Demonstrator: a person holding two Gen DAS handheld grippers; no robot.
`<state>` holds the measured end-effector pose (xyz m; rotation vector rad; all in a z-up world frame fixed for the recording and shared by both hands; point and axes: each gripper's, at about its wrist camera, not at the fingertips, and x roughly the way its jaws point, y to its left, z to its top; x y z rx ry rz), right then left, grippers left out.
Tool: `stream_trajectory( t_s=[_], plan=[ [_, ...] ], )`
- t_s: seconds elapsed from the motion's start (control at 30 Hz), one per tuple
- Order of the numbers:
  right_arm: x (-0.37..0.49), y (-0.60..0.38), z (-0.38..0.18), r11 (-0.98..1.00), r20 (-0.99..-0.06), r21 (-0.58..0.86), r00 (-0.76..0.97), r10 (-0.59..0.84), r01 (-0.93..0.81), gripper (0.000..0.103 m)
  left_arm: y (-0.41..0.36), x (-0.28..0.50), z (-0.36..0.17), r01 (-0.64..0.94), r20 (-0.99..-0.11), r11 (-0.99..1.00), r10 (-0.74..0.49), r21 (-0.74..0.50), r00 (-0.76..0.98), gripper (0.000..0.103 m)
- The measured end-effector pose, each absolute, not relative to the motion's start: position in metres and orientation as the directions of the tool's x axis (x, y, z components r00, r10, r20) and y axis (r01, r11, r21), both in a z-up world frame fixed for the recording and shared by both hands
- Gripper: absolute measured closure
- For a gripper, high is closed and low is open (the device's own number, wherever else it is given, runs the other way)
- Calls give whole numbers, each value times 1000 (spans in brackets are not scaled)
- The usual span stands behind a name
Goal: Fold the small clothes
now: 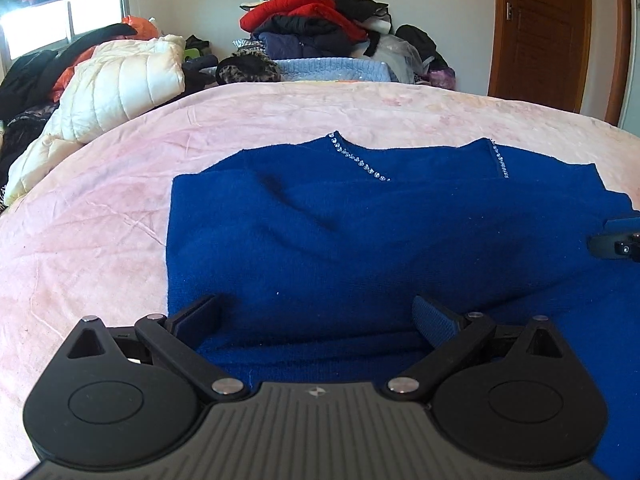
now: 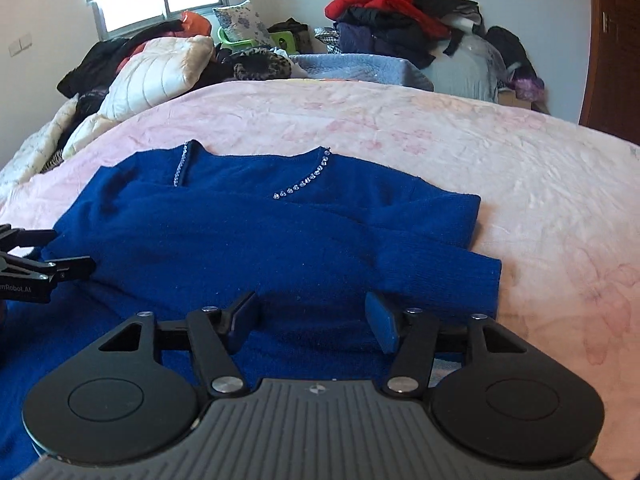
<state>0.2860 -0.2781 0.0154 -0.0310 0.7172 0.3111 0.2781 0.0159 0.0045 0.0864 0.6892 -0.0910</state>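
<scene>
On the pink bedspread lay the blue sweater, spread mostly flat, neckline away from both cameras. Its rhinestone trim ran along both sides of the neck opening; individual stones were too small to count. One sleeve was folded across the body on the right side, cuff end just beside the bedspread. The near hem was hidden under the gripper bodies in both views, so where it ended could not be told.

The left gripper hovered low over the near part of the sweater, jaws spread wide, fabric showing between them and nothing pinched. Whether its pads touched the knit could not be told. The right gripper stood likewise over the sweater, jaws apart with only blue fabric showing in the gap, no fold caught between the pads. Each gripper also showed in the other's view, cut off at the frame edge: the right one at the right border of the left wrist view, the left one at the left border of the right wrist view, with partial lettering on it.

Beyond the sweater, a white padded jacket sat at the far left bed edge, partly under dark clothes. A clothes pile with a red coat on it rose behind the bed, items tangled, hard to separate. A window was blown out by glare. A wooden door stood at far right, cut by the frame.
</scene>
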Motion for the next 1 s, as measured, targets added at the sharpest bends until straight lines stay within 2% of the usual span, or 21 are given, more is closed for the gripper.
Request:
stream_trajectory(
  t_s=[0.17, 0.23, 0.3, 0.4, 0.43, 0.47, 0.57, 0.73, 0.87, 0.93, 1.0],
  plan=[
    [278, -270, 24, 970, -649, 52, 730, 213, -237, 33, 17, 276, 9, 96, -643, 993, -33, 63, 765, 0],
    [262, -271, 32, 966, -628, 79, 740, 241, -247, 33, 18, 262, 16, 86, -639, 993, -15, 81, 769, 0],
    [245, -273, 34, 956, -619, 97, 735, 277, -278, 31, 22, 244, 21, 120, -638, 991, -57, 55, 768, 0],
    [240, -274, 19, 957, -661, 81, 704, 260, -278, 27, 23, 233, 16, 156, -664, 986, -80, 56, 744, 0],
    [237, -273, 14, 956, -644, 61, 721, 258, -287, 28, 23, 234, 10, 152, -680, 987, -72, 58, 730, 0],
    [236, -273, 12, 953, -639, 57, 723, 263, -297, 24, 25, 236, 6, 145, -689, 989, -75, 44, 720, 0],
    [236, -267, 19, 961, -659, 58, 713, 240, -269, 21, 30, 236, 7, 98, -684, 995, -67, 7, 726, 0],
    [197, -279, 49, 942, -610, 177, 720, 332, -284, 23, 44, 192, 27, 11, -646, 1000, -23, -23, 763, 0],
    [143, -293, 56, 901, -599, 307, 673, 433, -306, 21, 62, 136, 29, 39, -666, 992, -107, -117, 738, 0],
    [115, -288, 51, 900, -633, 286, 640, 435, -329, 21, 64, 108, 23, 59, -688, 992, -120, -112, 716, 0],
    [89, -274, 45, 914, -683, 172, 624, 379, -367, 21, 58, 83, 17, 93, -707, 996, -78, -17, 702, 0]
  ],
)
